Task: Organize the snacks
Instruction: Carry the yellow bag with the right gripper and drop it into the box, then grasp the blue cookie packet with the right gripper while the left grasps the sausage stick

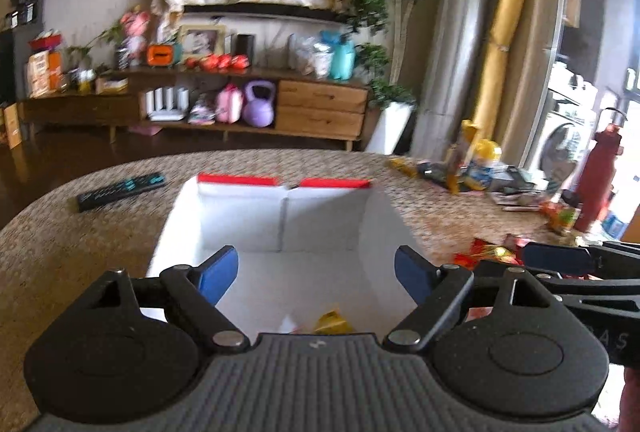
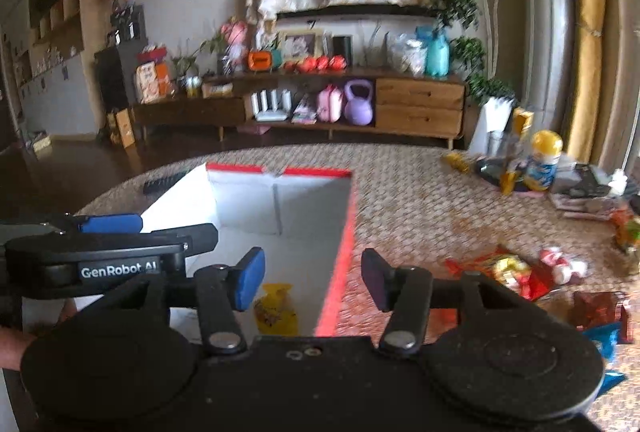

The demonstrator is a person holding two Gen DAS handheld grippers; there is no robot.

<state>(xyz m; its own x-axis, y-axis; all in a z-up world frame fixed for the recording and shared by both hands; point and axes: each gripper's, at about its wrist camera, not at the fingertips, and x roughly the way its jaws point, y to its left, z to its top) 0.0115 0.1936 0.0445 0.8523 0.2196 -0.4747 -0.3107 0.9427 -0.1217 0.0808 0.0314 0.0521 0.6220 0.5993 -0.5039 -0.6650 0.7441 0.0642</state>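
Far left on the woven table [image 1: 72, 252], a dark remote control [image 1: 120, 190] lies near the rounded rim, well clear of everything, with bare table all around it.

Moving in: the white box [image 1: 332, 216] with red-edged flaps sits open-topped in the middle, its tall inner walls boxing in the space. The left gripper [image 1: 316, 270] hovers over that opening, blue pads spread wide, nothing between them. Down on the box floor lies a yellow snack packet [image 2: 276, 308], crinkled, lying flat near the closer wall.

Next, the right gripper [image 2: 314, 280] hangs over the box's right wall, that red edge running straight up between its pads; jaws parted, holding nothing. The two grippers sit close side by side.

To the right, open table, then a loose heap of snack bags [image 2: 516, 272], red and yellow foil, with a blue bag [image 2: 604, 342] nearer the table edge.

Far right at the back: a clutter of items with a yellow-capped bottle [image 2: 544, 160], and a red bottle [image 1: 596, 180] standing upright by the window.
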